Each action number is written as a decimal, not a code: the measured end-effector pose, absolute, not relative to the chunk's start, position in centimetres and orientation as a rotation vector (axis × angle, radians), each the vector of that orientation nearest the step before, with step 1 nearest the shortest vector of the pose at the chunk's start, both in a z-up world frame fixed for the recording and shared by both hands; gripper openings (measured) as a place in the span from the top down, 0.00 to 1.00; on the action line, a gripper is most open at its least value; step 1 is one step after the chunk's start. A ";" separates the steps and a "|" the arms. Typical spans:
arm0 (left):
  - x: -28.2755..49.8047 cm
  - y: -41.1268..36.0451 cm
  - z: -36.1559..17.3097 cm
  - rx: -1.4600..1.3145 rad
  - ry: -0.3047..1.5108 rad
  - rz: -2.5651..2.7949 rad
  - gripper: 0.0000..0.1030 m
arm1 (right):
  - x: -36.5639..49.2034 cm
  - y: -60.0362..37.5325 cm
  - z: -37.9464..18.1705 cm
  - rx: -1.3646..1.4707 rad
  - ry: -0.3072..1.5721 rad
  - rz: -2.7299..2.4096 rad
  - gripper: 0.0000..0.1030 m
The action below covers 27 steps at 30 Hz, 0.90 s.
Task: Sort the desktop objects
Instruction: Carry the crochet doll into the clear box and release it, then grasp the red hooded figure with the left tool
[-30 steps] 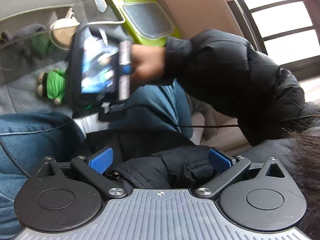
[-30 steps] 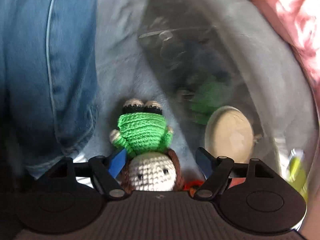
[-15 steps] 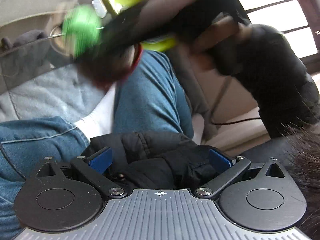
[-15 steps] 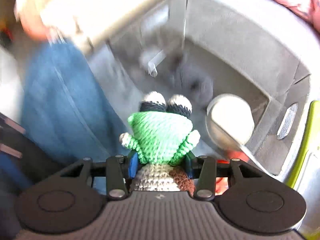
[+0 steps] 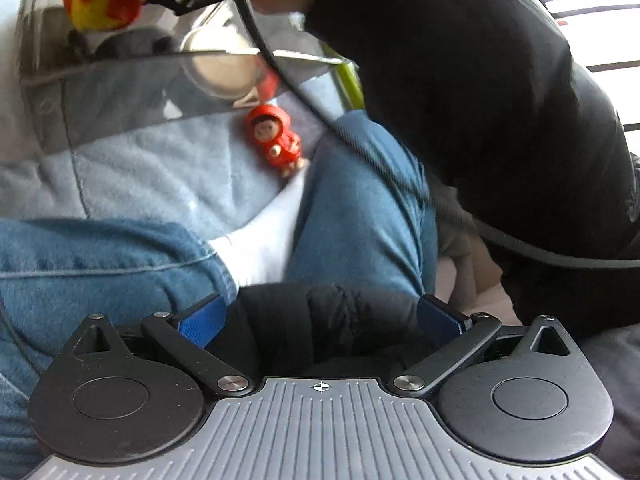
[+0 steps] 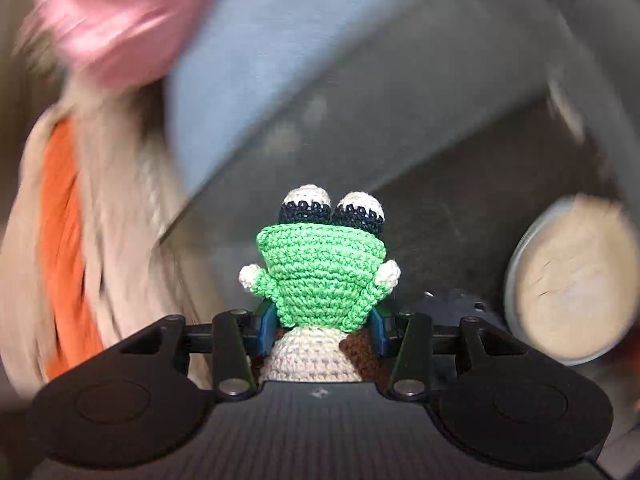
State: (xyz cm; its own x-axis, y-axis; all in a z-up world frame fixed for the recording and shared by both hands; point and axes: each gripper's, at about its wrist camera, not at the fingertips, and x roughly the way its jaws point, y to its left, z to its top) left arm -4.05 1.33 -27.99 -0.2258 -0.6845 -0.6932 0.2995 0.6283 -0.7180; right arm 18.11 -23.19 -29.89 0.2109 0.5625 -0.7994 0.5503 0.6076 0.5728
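The right gripper (image 6: 322, 322) clamps a crocheted doll (image 6: 320, 276) at the waist, green body pointing forward over a grey bin (image 6: 460, 128) that holds a round tin (image 6: 572, 280). Soft and light, the doll looks likely to squash rather than slip, so a mid-body hold seems sound. The left gripper (image 5: 320, 314) rests on the lap, fingers spread and empty. A red figurine (image 5: 276, 140) lies on the blue cloth (image 5: 140, 168). No writing is legible.
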 end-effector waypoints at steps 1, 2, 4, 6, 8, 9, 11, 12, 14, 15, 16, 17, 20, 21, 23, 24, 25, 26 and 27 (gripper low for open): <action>-3.9 1.5 -28.4 -0.344 1.557 -0.932 0.00 | 18.1 -23.2 -31.1 1.066 1.430 -0.035 0.54; -3.7 1.6 -28.6 -0.350 1.564 -0.924 0.00 | 18.0 -23.1 -31.9 1.105 1.426 -0.070 0.53; -3.3 1.7 -28.7 -0.350 1.574 -0.911 0.00 | 17.7 -22.9 -33.3 1.161 1.426 -0.112 0.48; -3.1 1.6 -28.6 -0.331 1.577 -0.903 0.00 | 17.7 -23.1 -33.3 1.158 1.428 -0.069 0.38; -2.8 1.2 -28.3 -0.289 1.572 -0.880 0.00 | 17.5 -23.6 -33.0 1.157 1.429 -0.017 0.26; -2.6 1.0 -27.9 -0.262 1.561 -0.865 0.00 | 17.1 -24.0 -32.5 1.164 1.431 0.011 0.26; -1.9 0.5 -26.9 -0.218 1.523 -0.847 0.00 | 15.6 -25.7 -30.8 1.179 1.415 0.122 0.26; -1.4 0.1 -26.3 -0.212 1.504 -0.852 0.00 | 14.7 -26.6 -29.8 1.185 1.404 0.184 0.26; -0.3 -1.2 -25.3 -0.232 1.462 -0.878 0.00 | 11.9 -29.3 -27.5 1.193 1.318 0.291 0.26; 0.2 -2.2 -25.1 -0.248 1.446 -0.882 0.00 | 10.6 -30.9 -26.3 1.186 1.253 0.326 0.26; 0.8 -3.6 -25.3 -0.260 1.442 -0.872 0.00 | 9.2 -32.7 -24.9 1.153 1.171 0.314 0.24; 1.3 -5.3 -26.2 -0.261 1.467 -0.841 0.00 | 7.6 -34.6 -23.5 1.110 1.084 0.281 0.20; 2.6 -10.9 -30.2 -0.225 1.585 -0.695 0.00 | 2.4 -39.6 -20.2 0.984 0.874 0.136 0.16; 2.8 -12.3 -31.5 -0.216 1.609 -0.640 0.00 | 1.0 -40.9 -19.5 0.949 0.852 0.093 0.15; 3.2 -14.6 -34.2 -0.227 1.632 -0.534 0.00 | -1.2 -43.0 -18.8 0.896 0.853 0.035 0.14; 3.2 -15.6 -35.3 -0.232 1.642 -0.497 0.00 | -2.1 -44.1 -19.1 0.903 0.850 0.060 0.13; 3.2 -16.5 -36.2 -0.229 1.648 -0.479 0.00 | -3.0 -45.2 -19.5 0.922 0.838 0.106 0.13; 3.0 -17.3 -36.8 -0.221 1.647 -0.470 0.00 | -3.5 -46.0 -19.9 0.980 0.808 0.183 0.13; 3.0 -17.8 -37.1 -0.206 1.627 -0.445 0.00 | -3.9 -46.5 -20.3 1.058 0.766 0.276 0.13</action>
State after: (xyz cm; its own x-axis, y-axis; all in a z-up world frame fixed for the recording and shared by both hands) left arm 2.98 -17.77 -37.06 -0.1117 -0.3905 -0.9138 0.1286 0.9061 -0.4030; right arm -3.85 -46.54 -20.26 0.7148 0.5495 -0.4326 0.1480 0.4858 0.8615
